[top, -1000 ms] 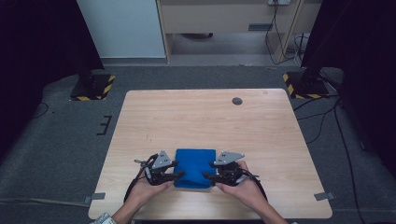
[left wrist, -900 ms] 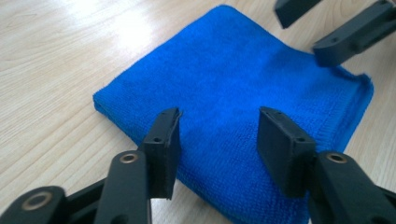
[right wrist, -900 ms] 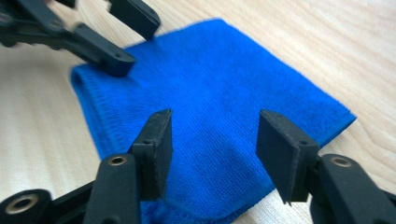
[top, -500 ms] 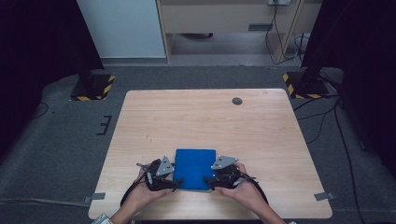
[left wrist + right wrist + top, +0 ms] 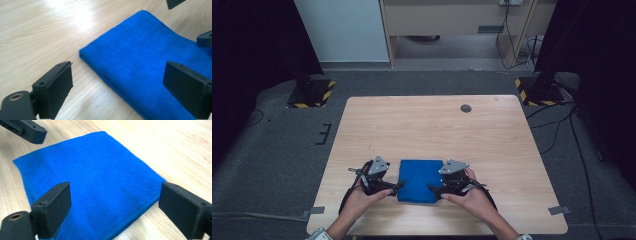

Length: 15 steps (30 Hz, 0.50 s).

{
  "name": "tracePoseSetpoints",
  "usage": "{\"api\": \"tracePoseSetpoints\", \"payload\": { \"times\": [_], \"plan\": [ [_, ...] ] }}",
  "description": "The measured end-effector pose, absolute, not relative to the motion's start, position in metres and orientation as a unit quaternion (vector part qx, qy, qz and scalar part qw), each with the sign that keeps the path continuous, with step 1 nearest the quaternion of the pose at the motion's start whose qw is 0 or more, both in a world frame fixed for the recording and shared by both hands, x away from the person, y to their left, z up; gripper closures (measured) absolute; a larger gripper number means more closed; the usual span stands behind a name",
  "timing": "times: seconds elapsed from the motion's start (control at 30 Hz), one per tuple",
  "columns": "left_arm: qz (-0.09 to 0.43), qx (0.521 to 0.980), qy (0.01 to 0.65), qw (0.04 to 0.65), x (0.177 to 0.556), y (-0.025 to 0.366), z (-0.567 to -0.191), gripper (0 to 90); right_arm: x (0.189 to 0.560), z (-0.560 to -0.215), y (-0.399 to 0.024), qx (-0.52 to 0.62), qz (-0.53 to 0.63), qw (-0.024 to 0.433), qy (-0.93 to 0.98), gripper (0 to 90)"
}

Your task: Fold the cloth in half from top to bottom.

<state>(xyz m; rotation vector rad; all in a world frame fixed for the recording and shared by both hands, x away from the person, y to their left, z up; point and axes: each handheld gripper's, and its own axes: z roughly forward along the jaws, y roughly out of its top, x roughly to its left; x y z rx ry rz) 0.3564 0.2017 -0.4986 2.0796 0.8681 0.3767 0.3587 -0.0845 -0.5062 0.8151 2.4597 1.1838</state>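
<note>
Fingers of both grippers spread wide, having just been opening; nothing pinched. Left gripper (image 5: 396, 187) at the left edge of the folded blue cloth (image 5: 420, 180), one jaw over the wood, one over the fabric. Right gripper (image 5: 435, 188) at the cloth's right edge, likely just clear of it. Cloth lies flat near the wooden table's (image 5: 432, 125) front edge, between both hands.

My worktop (image 5: 427, 125) is pale wood-grain laminate, smooth with a soft sheen where light glares. The blue cloth (image 5: 420, 180) looks like matt terry, finely ribbed and fuzzy, with stitched edges. My jaws are matt black plastic, their pads dull and rubbery-looking. The floor (image 5: 277, 145) is rough grey carpet.
</note>
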Motion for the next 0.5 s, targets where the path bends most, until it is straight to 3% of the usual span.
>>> {"api": "tracePoseSetpoints", "payload": {
  "times": [0.5],
  "plan": [
    [0.165, 0.821, 0.358, 0.413, 0.374, 0.205, -0.487, 5.8, 0.385, -0.494, -0.089, 0.321, 0.41, 0.152, 0.84, 9.2]
  ]
}}
